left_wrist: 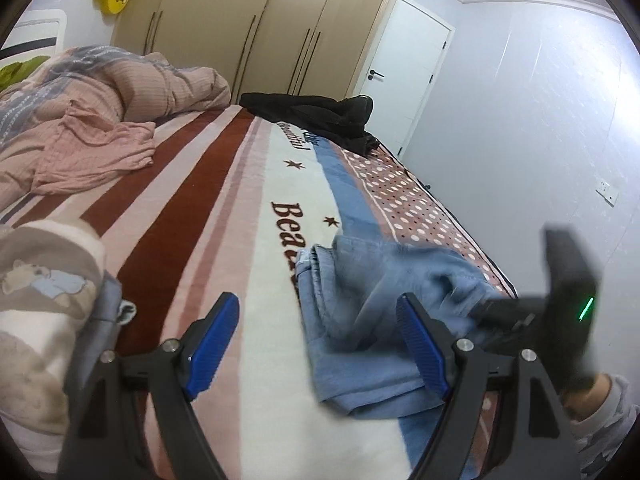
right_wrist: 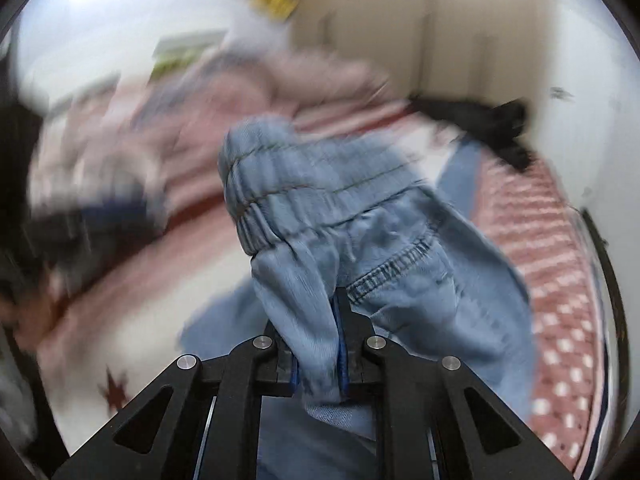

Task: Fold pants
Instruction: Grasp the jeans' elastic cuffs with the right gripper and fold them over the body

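Note:
Light blue denim pants [left_wrist: 360, 320] lie bunched on the striped bed blanket [left_wrist: 224, 208], by the bed's right edge. My left gripper [left_wrist: 316, 332] is open above the blanket; its right finger [left_wrist: 420, 344] sits over the pants, its left finger [left_wrist: 212, 336] over bare blanket. My right gripper [right_wrist: 320, 344] is shut on the pants [right_wrist: 340, 216] near the elastic waistband and lifts that part up. The right gripper's body [left_wrist: 568, 304] shows blurred at the right of the left wrist view. The right wrist view is motion-blurred.
A pink quilt [left_wrist: 80, 120] is heaped at the far left of the bed. Black clothing [left_wrist: 320, 116] lies at the far end. A bear-print cloth [left_wrist: 44, 280] sits at near left. A wardrobe [left_wrist: 256, 20], a door [left_wrist: 404, 64] and a wall [left_wrist: 540, 120] stand beyond the bed.

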The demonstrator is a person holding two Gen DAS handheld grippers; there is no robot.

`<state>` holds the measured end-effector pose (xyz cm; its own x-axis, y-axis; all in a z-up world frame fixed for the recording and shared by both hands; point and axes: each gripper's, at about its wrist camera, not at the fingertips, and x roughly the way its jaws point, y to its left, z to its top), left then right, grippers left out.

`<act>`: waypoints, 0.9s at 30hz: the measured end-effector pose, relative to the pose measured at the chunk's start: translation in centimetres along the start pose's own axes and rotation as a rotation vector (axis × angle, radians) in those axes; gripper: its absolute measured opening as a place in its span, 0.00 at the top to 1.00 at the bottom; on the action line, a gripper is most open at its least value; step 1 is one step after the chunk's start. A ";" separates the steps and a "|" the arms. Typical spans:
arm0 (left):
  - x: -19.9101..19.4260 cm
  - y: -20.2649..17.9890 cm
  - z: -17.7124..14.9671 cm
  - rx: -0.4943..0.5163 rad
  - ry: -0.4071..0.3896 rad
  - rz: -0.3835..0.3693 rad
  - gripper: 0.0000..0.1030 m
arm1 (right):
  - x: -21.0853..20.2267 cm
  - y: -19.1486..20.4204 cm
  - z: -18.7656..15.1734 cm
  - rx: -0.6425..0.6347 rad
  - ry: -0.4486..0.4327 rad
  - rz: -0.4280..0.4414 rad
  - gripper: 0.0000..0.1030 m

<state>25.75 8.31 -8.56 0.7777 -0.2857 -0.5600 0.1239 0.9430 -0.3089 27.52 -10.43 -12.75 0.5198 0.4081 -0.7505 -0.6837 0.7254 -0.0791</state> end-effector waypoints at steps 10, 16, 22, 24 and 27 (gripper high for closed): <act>0.3 -0.1 0.2 0.001 0.007 -0.014 0.23 | -3.1 0.7 -1.7 -0.004 -0.042 0.059 0.68; 1.5 -2.9 1.1 0.045 0.010 -0.053 0.22 | -8.7 -0.8 -3.3 0.047 -0.145 0.114 0.32; 5.1 -7.1 1.1 0.135 0.080 -0.144 0.25 | -10.3 -4.9 -4.8 0.134 -0.163 -0.026 0.33; 6.9 -8.1 0.5 0.183 0.120 -0.102 0.34 | -9.2 -6.2 -5.6 0.164 -0.135 -0.035 0.34; 9.3 -7.7 -0.8 0.207 0.208 -0.060 0.47 | -7.4 -6.9 -7.3 0.174 -0.095 -0.061 0.41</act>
<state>31.51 -1.74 -12.00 0.6250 -0.3503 -0.6976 0.3052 0.9322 -0.1946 24.67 -22.50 -11.50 0.6093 0.4047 -0.6819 -0.5549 0.8319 -0.0021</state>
